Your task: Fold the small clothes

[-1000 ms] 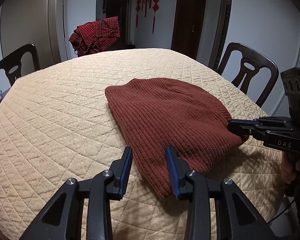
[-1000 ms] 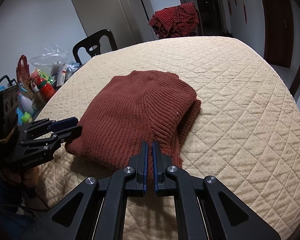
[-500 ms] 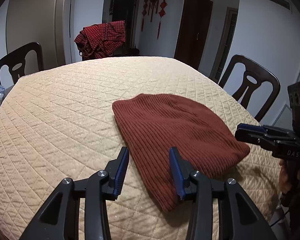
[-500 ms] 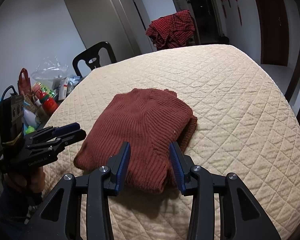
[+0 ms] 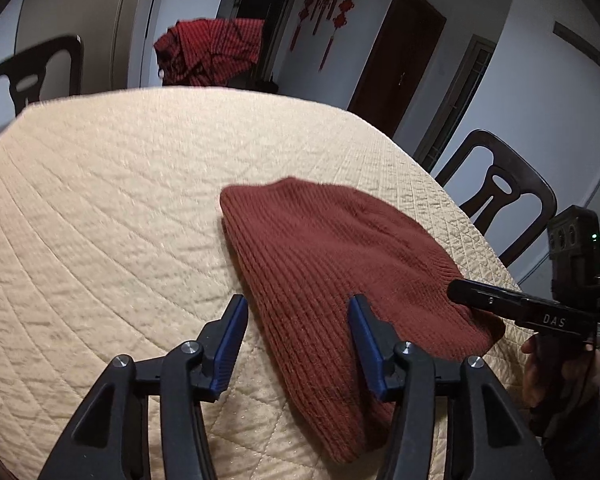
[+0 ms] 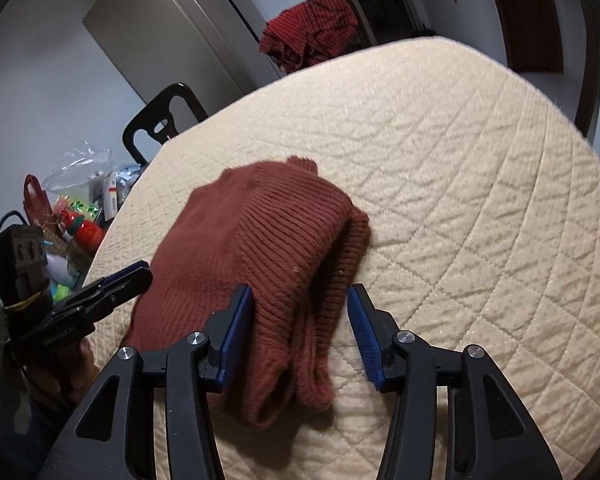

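Note:
A rust-red ribbed knit garment (image 5: 340, 264) lies folded on the beige quilted table cover (image 5: 112, 220). My left gripper (image 5: 298, 340) hovers over the garment's near edge; its jaws are opening, with the knit lying loose between the blue pads and not pinched. In the right wrist view the same garment (image 6: 260, 248) shows a doubled fold on its right side. My right gripper (image 6: 300, 316) straddles the near corner of that fold; its jaws are opening too, and the pads do not press the cloth. Each gripper appears in the other's view: the right gripper (image 5: 460, 288) and the left gripper (image 6: 136, 276).
A red checked cloth (image 5: 212, 52) hangs on a chair past the far edge. Dark chairs stand at the right (image 5: 500, 200) and the far left (image 6: 160, 120). Bottles and bags (image 6: 76, 216) crowd a spot beside the table's left side. A hand (image 5: 556, 368) holds the right gripper.
The right gripper went from shut on the garment's edge to open, leaving the cloth on the table. The left jaws spread wider. Both grippers drew back a little and rolled.

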Demonstrator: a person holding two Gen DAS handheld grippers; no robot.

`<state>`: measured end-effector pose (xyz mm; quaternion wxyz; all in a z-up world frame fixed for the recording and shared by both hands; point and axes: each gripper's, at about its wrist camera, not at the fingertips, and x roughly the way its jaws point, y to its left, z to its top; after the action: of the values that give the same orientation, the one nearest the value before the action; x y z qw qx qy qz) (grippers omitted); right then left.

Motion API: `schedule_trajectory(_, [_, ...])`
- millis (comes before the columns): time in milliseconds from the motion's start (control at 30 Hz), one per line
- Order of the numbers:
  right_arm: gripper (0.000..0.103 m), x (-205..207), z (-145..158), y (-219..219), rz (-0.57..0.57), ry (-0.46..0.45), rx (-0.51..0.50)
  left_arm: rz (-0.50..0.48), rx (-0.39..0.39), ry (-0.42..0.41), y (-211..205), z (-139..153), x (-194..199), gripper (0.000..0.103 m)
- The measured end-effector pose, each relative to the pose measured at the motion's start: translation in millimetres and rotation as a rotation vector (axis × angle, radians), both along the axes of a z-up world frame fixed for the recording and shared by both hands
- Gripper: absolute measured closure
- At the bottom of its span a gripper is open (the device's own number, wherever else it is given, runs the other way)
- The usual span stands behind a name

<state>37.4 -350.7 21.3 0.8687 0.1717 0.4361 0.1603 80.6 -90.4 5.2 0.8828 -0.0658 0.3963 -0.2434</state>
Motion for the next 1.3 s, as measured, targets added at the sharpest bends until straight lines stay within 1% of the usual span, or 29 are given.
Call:
schedule_trajectory(33, [0.045, 0.8, -2.2, -1.6, -0.003, 0.006, 0.008, 0.003, -0.009, 0.007, 1.9, -2.6, 1.1, 0.042])
schedule_trajectory(100, [0.043, 2.2, -6.0, -5.9, -0.008, 0.017, 0.031, 0.010, -0.032, 0.025, 4.9, -7.1, 2.6, 0.039])
schedule_trajectory(167, [0.043, 2.3, -6.6, -9.1, -0.007, 0.017, 0.055, 0.009, -0.054, 0.046, 6.8, -11.3, 3.7, 0.039])
schedule_trajectory(467, [0.043, 16.1, -7.2, -3.1, 0.032, 0.002, 0.075, -0.027, -0.081, 0.082, 1.0, -16.3, 14.5, 0.037])
schedule_trajectory(500, [0.045, 18.1, -8.0, -3.3, 0.035, 0.003, 0.085, -0.028, -0.090, 0.091, 1.0, -17.7, 15.5, 0.037])
schedule_trajectory(533, [0.048, 19.8, -8.8, -3.3, 0.035, 0.003, 0.090, -0.028, -0.100, 0.100, 0.2, -19.2, 16.3, 0.037])
schedule_trajectory(567, [0.049, 20.5, -9.7, -2.3, 0.039, 0.010, 0.095, -0.024, -0.102, 0.101, 0.1, -19.5, 15.6, 0.036])
schedule_trajectory(600, [0.054, 20.4, -9.3, -1.0, 0.044, 0.007, 0.094, -0.023, -0.094, 0.095, -1.1, -18.7, 13.9, 0.037])
schedule_trajectory(633, [0.062, 19.5, -9.5, 0.8, 0.060, 0.012, 0.105, -0.023, -0.084, 0.089, -3.0, -18.1, 11.7, 0.039])
schedule_trajectory(667, [0.062, 17.6, -8.7, 2.2, 0.065, 0.008, 0.105, -0.023, -0.081, 0.087, -3.3, -17.5, 9.1, 0.039])
schedule_trajectory(733, [0.065, 15.3, -9.0, 2.3, 0.070, 0.001, 0.097, -0.032, -0.079, 0.084, -5.0, -17.2, 6.3, 0.045])
schedule_trajectory(800, [0.067, 18.3, -12.4, -1.7, 0.062, 0.013, 0.132, -0.037, -0.063, 0.073, -8.2, -16.1, 7.7, 0.048])
schedule_trajectory(867, [0.070, 20.2, -12.2, -2.1, 0.058, 0.016, 0.141, -0.041, -0.036, 0.059, -12.6, -12.7, 7.6, 0.052])
schedule_trajectory(933, [0.075, 18.0, -8.3, 0.6, 0.061, 0.007, 0.127, -0.047, -0.002, 0.036, -16.2, -7.0, 5.0, 0.062])
schedule_trajectory(1033, [0.077, 14.9, -2.0, 1.5, 0.068, -0.005, 0.135, -0.047, 0.028, 0.009, -18.3, 0.3, 2.4, 0.069])
schedule_trajectory(1133, [0.077, 10.8, 5.7, 3.5, 0.076, -0.022, 0.138, -0.045, 0.033, 0.000, -17.2, 5.3, 1.5, 0.071])
schedule_trajectory(1300, [0.077, 4.6, 19.1, 13.0, 0.095, -0.056, 0.135, -0.054, 0.043, -0.044, -18.8, 19.3, -3.5, 0.071])
